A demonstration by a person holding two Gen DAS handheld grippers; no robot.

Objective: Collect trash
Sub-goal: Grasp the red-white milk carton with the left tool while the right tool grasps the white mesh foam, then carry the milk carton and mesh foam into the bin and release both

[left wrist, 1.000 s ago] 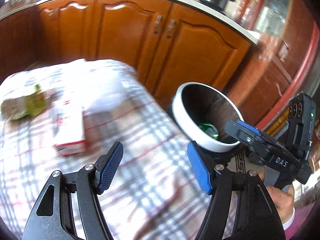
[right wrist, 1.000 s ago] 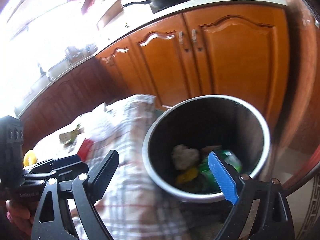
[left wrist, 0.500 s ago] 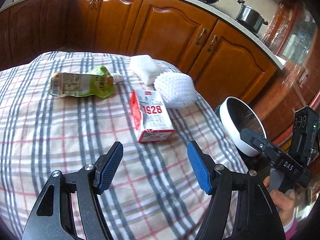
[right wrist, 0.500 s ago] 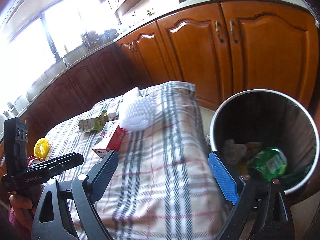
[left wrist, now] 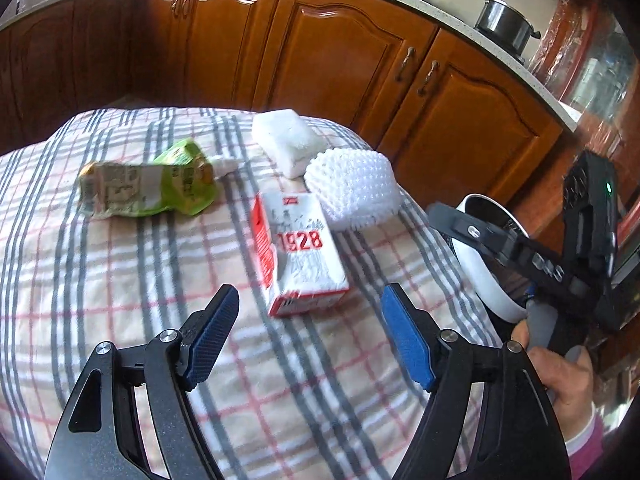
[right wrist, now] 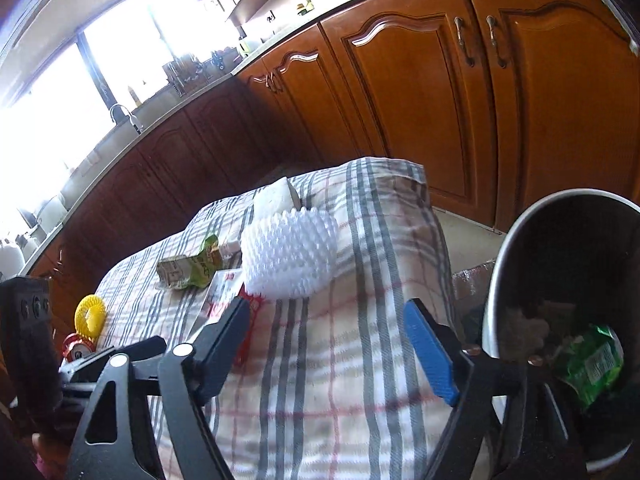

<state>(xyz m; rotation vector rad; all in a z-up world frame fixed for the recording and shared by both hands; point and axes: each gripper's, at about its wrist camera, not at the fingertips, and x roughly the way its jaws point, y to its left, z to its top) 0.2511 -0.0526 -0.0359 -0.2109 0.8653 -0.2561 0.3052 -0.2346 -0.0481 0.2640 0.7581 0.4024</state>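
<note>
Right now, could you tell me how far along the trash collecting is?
Partly done. The bin already holds a green wrapper and other scraps. Nothing is in hand: the left gripper, jaws opening, and the right gripper, jaws closing, are both empty. Still on the tablecloth: the red and white carton, the green pouch, the white foam net and a white block.

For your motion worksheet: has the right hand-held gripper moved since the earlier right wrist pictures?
Yes. The right hand-held gripper has swung away from the bin toward the checked tablecloth; the bin has slid toward the picture's right edge.
</note>
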